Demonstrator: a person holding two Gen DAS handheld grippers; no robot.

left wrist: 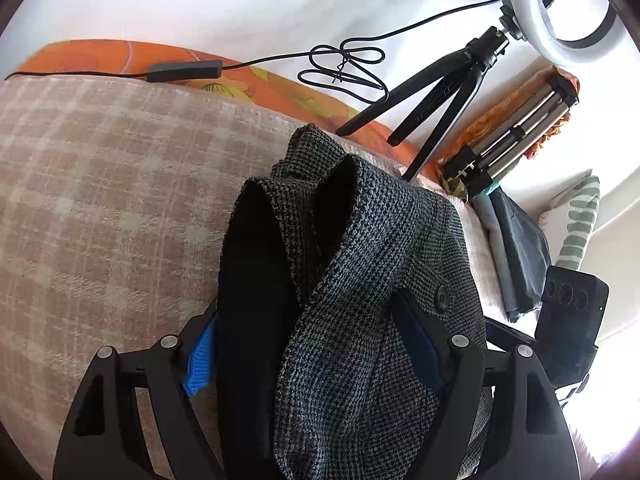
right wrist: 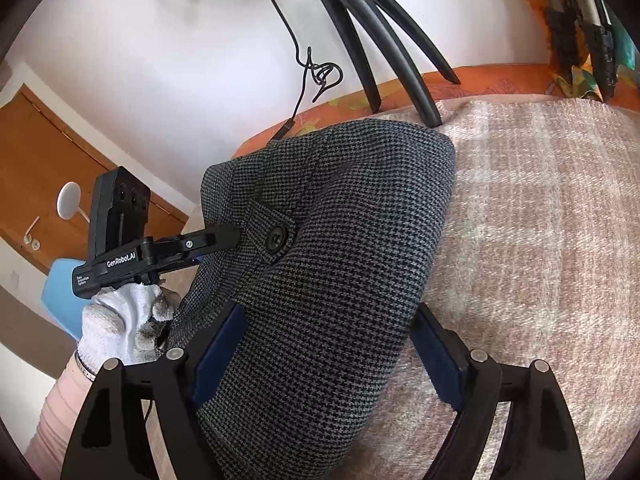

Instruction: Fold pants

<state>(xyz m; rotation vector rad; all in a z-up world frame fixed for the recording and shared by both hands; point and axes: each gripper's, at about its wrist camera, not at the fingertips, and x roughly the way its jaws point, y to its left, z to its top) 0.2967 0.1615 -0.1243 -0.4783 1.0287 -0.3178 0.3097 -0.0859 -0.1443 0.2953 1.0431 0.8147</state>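
Only one thing carries readable lettering — the left gripper [right wrist: 224, 236], seen from the right wrist view at the left. Its black body reads "GenRobot.AI"; a smaller white label beside it is too small to read.

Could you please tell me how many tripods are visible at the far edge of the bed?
2: a black tripod standing and holding the ring light, and a folded silver tripod lying to its right. Others may be hidden.

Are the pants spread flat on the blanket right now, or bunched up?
Bunched up: the pants rise in thick folds between both grippers' fingers, above the checked blanket.
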